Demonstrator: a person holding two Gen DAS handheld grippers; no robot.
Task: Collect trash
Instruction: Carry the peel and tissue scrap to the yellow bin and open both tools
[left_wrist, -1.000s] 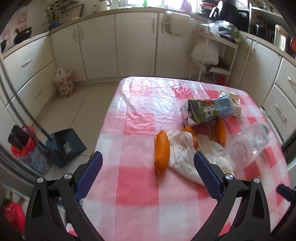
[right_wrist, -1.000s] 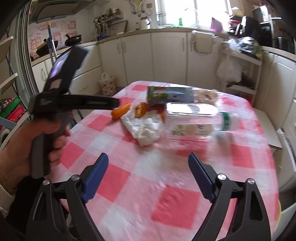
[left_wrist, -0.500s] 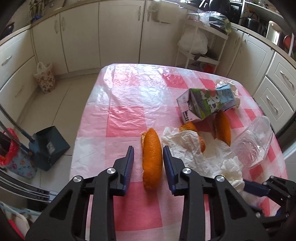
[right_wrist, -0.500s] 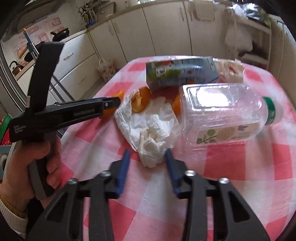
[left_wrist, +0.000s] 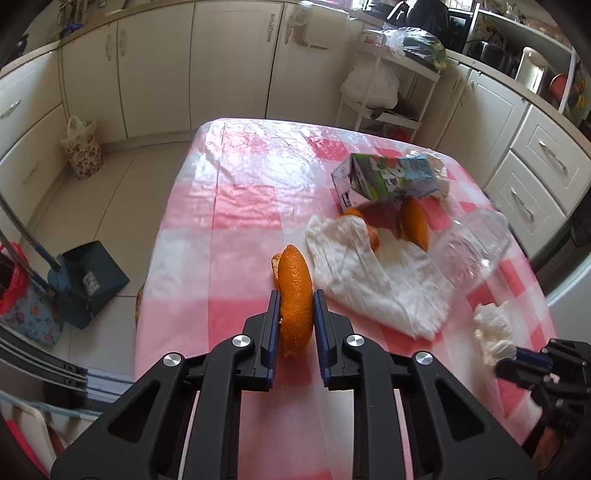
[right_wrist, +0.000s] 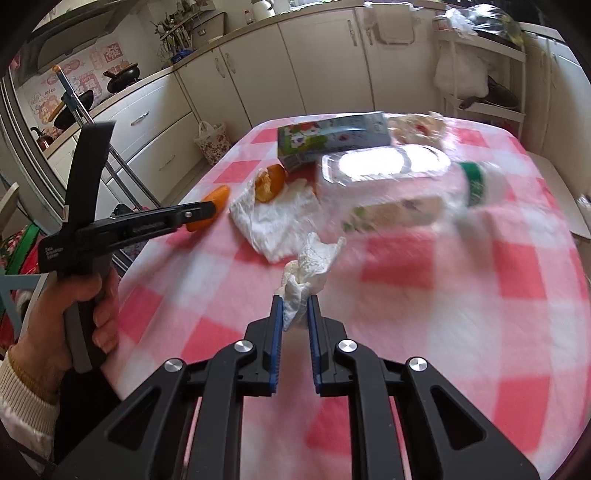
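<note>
left hand-held gripper (left_wrist: 295, 306): jaws just closed in, pads pressed on both sides of an orange peel (left_wrist: 294, 291) at the near left of the checked surface (left_wrist: 240, 206).
right hand-held gripper (right_wrist: 295, 308): jaws just closed in, pinching a crumpled white tissue (right_wrist: 308, 266) raised above the cloth.
flat white napkin (left_wrist: 373, 280): on the surface, just right of the gripped peel, partly over a second peel (left_wrist: 364, 225); a third peel (left_wrist: 415, 225) beside it.
milk carton (left_wrist: 384, 179): on its side, beyond the peels.
clear plastic bottle (left_wrist: 476, 254): on its side, right of the napkin.
dustpan (left_wrist: 88, 280): on the floor, left of the surface.
</note>
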